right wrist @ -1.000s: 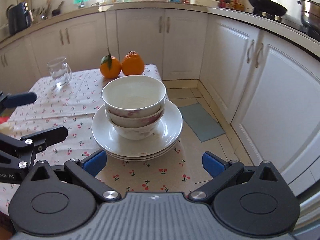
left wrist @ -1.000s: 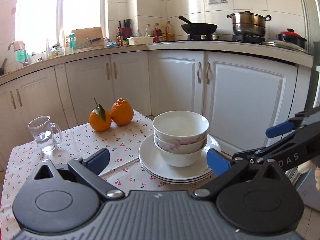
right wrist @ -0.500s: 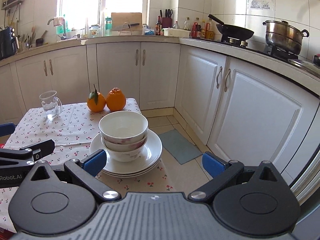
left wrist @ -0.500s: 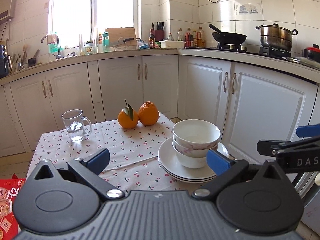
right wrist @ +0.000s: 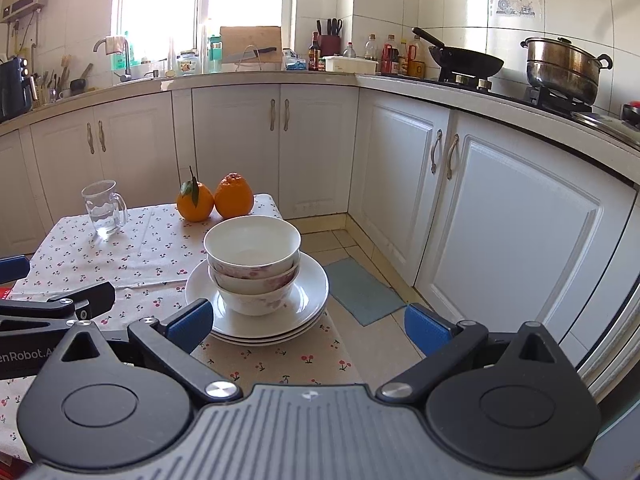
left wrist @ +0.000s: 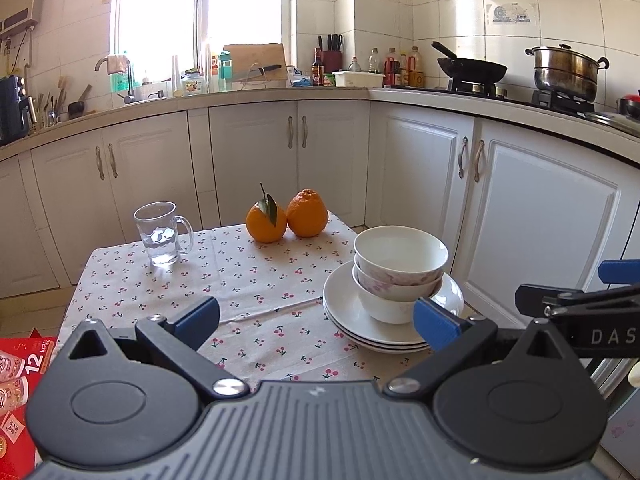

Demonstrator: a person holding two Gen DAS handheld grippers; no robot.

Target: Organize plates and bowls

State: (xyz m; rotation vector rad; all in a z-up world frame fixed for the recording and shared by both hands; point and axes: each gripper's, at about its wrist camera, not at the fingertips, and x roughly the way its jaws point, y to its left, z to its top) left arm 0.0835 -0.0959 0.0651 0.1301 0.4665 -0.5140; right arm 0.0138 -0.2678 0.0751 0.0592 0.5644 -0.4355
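Blown-out window [left wrist: 200, 20] backlight, sharp focus, fisheye-bowed edges

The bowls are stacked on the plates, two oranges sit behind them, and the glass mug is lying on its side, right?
Not quite. The glass mug stands upright, as the left wrist view shows. The bowls are stacked on the plates, with two oranges behind them.

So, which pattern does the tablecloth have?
Small red cherries on the white fabric tablecloth, clearest in the left wrist view.
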